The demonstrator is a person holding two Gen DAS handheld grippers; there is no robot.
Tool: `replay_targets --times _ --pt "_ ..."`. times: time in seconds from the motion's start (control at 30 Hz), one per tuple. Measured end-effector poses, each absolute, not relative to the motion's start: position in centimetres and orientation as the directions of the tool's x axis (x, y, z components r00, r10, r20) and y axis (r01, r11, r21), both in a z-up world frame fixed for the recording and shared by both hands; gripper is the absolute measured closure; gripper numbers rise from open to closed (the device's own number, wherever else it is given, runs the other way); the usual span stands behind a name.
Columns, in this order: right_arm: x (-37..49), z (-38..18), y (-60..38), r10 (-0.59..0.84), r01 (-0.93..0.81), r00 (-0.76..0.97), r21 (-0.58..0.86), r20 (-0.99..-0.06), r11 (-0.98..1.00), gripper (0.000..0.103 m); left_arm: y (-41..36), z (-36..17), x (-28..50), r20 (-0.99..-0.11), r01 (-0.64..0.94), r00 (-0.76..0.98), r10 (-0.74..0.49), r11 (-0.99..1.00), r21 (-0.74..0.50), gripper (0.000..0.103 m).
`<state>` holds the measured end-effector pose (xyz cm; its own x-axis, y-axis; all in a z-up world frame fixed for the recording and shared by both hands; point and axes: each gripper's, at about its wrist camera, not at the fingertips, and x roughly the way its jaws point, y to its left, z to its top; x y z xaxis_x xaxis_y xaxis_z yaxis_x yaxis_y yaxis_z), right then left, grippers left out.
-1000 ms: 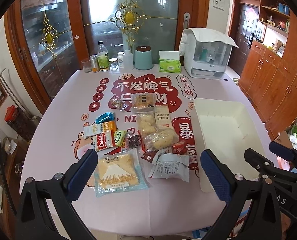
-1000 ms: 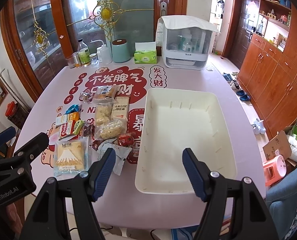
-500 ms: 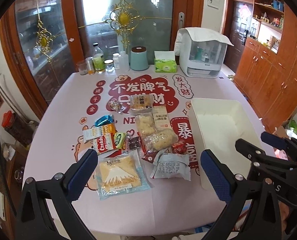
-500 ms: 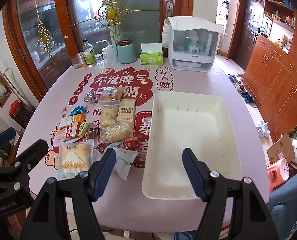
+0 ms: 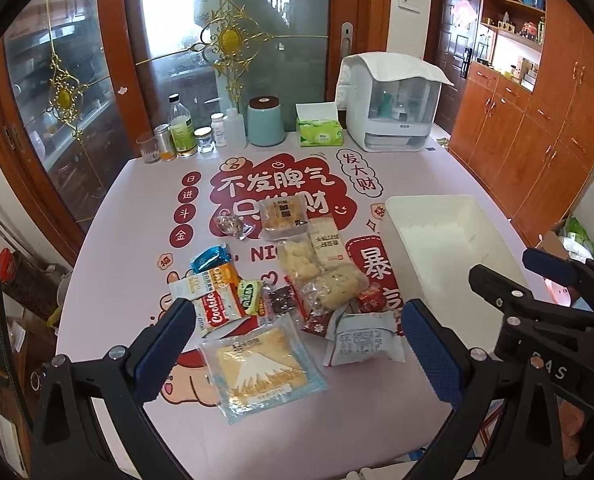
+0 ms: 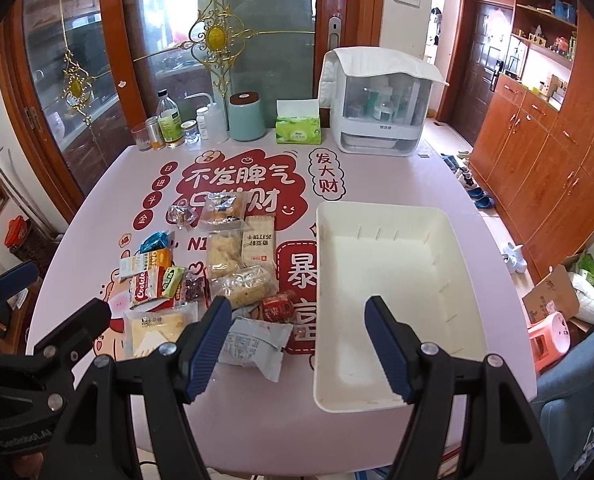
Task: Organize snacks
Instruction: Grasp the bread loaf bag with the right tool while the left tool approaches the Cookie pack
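Along the far edge of the pink table [image 6: 377,176] stand a drinking glass [image 6: 139,137], a tall bottle [image 6: 169,120], small jars [image 6: 189,132], a teal canister [image 6: 246,117], a green tissue box [image 6: 298,128] and a white covered dish rack [image 6: 377,100]. Behind them are glass doors with gold ornaments [image 6: 213,38]. Wooden cabinets [image 6: 557,168] line the right wall, with shoes [image 6: 475,190] on the floor beside them.

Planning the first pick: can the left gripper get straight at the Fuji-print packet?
Probably yes. The left gripper is open and the Fuji-print packet lies flat right between its fingers at the near edge of the pile, with nothing on top. Only its far corner touches the Cookie packet.
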<state>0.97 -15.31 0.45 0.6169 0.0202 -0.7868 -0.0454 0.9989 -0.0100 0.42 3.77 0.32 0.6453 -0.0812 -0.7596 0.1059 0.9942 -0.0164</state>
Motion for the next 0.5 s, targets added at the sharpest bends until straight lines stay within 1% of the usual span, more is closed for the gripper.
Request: replay_targets --times 0.2,0.4,0.5 --pt "1.1 0.3 -13.4 0.025 -0.035 0.609 0.004 -0.793 0.999 0.033 8.5 -0.1 1.4 -0.758 0.044 0.649 -0.061 0.998 -0.042 0.001" --pt "1.6 -0.8 -11.7 0.035 -0.038 0.577 0.016 -0.816 0.999 0.033 14.4 -1.7 2.4 -0.766 -0.047 0.641 0.044 0.999 0.018 0.001" --pt "2.0 -2.2 -10.3 0.055 -0.073 0.549 0.019 -0.834 0.997 0.033 16.8 -3.4 3.2 -0.785 -0.071 0.614 0.083 0.996 0.050 0.001"
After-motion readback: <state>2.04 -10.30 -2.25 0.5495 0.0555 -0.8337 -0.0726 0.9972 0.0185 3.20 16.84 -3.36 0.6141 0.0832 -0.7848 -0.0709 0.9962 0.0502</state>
